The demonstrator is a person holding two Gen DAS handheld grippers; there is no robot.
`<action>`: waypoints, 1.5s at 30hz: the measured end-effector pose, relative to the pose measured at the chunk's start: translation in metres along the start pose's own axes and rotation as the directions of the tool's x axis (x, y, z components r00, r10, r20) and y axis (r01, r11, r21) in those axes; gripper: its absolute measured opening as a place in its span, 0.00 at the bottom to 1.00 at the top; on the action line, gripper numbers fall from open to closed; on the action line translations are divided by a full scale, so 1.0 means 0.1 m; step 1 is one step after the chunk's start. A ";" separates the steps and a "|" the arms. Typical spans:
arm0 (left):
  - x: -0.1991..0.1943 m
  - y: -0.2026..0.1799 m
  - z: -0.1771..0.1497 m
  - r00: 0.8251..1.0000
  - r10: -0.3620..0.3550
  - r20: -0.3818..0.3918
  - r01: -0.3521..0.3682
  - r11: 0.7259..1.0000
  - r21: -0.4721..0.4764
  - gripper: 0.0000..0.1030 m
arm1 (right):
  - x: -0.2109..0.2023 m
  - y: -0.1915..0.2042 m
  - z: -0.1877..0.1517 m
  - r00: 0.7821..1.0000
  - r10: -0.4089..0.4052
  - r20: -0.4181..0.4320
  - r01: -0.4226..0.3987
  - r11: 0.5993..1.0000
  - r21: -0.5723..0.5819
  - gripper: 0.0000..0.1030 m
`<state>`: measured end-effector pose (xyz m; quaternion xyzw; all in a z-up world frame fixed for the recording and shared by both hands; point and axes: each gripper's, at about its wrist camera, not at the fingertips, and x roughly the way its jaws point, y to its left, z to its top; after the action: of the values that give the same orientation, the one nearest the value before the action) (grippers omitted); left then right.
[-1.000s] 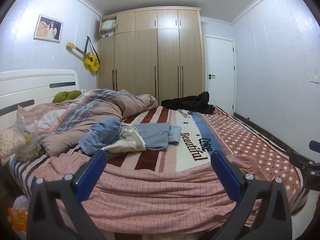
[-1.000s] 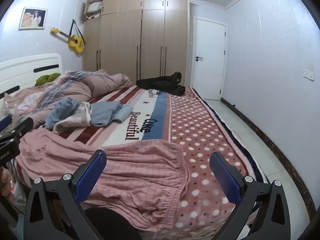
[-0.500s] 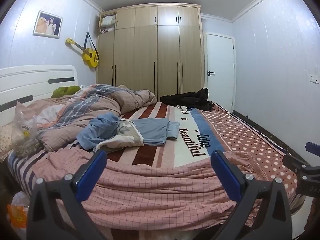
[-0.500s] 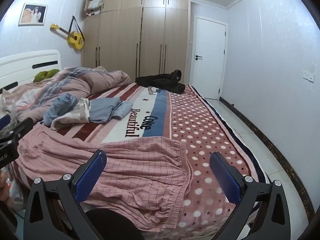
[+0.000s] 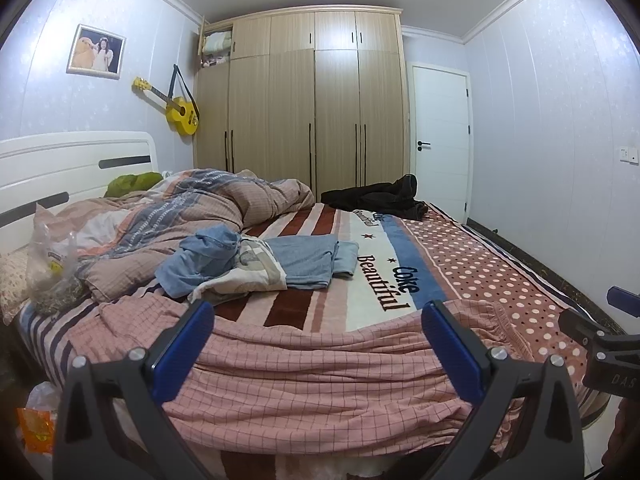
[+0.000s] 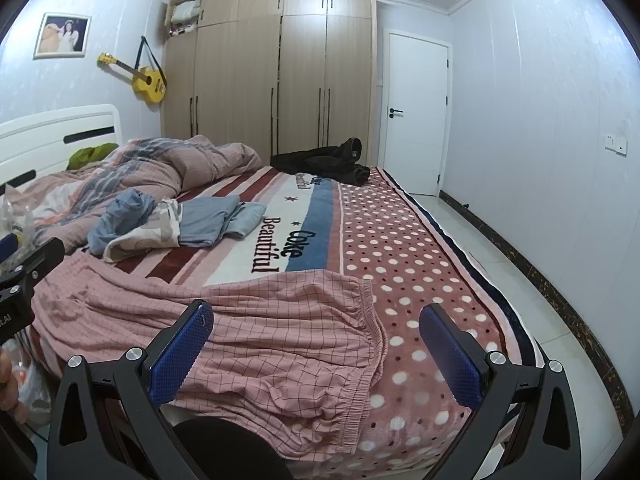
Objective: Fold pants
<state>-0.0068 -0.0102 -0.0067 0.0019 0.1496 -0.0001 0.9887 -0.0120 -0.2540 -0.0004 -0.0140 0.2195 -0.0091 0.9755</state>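
Right wrist view shows both grippers, left gripper [image 5: 318, 354] and right gripper [image 6: 316, 350], spread empty over unfolded pants [image 6: 256, 328], so grasping the waistband comes next.

Black angular frames of left gripper [image 5: 318, 344] and right gripper [image 6: 316, 342], silver screws, blue textured jaws

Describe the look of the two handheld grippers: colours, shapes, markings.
Both match: the left gripper and the right gripper have angular black frames with triangular cut-outs and silver screws. Their fingers carry flat blue textured pads. Partial white lettering marks the right gripper's body. No sleeves or cables are visible.
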 end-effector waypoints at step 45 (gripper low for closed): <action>0.09 0.08 -0.10 0.999 0.029 -0.030 -0.030 0.999 -0.021 0.99 | -0.05 0.01 -0.04 0.998 0.030 0.060 -0.031 1.000 0.003 1.00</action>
<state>-0.0010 -0.0024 -0.0185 -0.0065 0.1645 0.0163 0.9862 -0.0181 -0.2529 -0.0025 -0.0092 0.1903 0.0058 0.9817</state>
